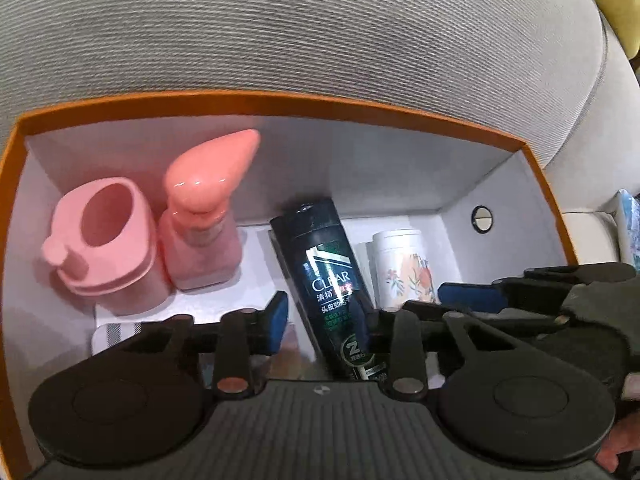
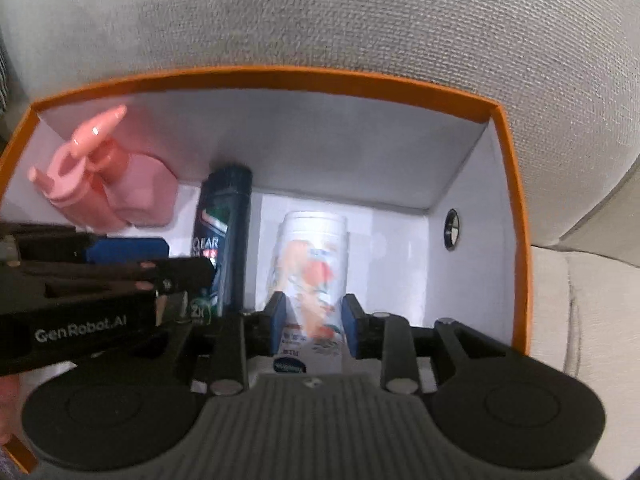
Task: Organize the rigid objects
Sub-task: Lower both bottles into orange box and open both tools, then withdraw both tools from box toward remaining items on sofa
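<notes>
Two grippers work inside an orange-rimmed box (image 1: 280, 98) resting against grey upholstery.

In the left wrist view the left gripper (image 1: 320, 322) straddles the dark shampoo bottle (image 1: 320, 264) at lower centre, jaws parted, left pad clear of it; the bottle's long axis runs up the frame, away from the fingers. In the right wrist view the right gripper (image 2: 316, 324) brackets the white floral canister (image 2: 314, 264), pads beside its walls; contact cannot be told. Pink containers (image 1: 160, 236) stand upper left.

Both wrist views close, steeply down into same orange box (image 1: 280, 100).
</notes>
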A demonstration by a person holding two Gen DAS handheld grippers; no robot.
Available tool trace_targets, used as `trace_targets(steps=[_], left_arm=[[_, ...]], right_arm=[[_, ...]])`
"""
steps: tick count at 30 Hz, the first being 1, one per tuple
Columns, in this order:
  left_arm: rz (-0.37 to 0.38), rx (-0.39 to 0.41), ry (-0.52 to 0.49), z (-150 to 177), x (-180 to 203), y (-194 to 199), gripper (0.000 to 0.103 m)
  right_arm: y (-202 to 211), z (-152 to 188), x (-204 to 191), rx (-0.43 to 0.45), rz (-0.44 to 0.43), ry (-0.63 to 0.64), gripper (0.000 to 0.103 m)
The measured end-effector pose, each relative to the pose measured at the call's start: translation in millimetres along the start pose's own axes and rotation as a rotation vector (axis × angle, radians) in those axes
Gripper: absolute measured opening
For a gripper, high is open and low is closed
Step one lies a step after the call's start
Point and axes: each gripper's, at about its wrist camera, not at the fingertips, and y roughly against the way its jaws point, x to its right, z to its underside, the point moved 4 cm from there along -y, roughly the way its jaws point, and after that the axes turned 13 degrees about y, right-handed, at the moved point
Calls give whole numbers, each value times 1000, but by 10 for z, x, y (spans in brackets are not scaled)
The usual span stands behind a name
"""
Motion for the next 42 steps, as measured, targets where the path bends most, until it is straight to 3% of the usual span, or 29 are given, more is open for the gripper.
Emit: trace_targets(steps=[7, 15, 20, 24, 33, 38, 42], left_arm=[[6, 4, -9, -19, 102, -65, 38], [-44, 52, -146, -85, 227, -49, 28], [-30, 69, -188, -135, 318, -87, 22], [-23, 64, -166, -140, 284, -14, 22], [12, 129, -205, 49, 323, 573, 22], [64, 218, -249, 268, 450, 1131, 23], [123, 276, -246, 651, 502, 1591, 23]], right_arm=[[-58, -16, 11, 34, -42, 73, 39], [-61, -121, -129, 93, -94, 150, 37], [-9, -114, -88, 93, -101, 124, 36], [37, -102, -18, 96, -104, 101, 36], [391, -57, -44, 152, -59, 119, 35], [912, 227, -129, 262, -46, 92, 36], [1321, 578, -249, 362, -50, 62, 40]])
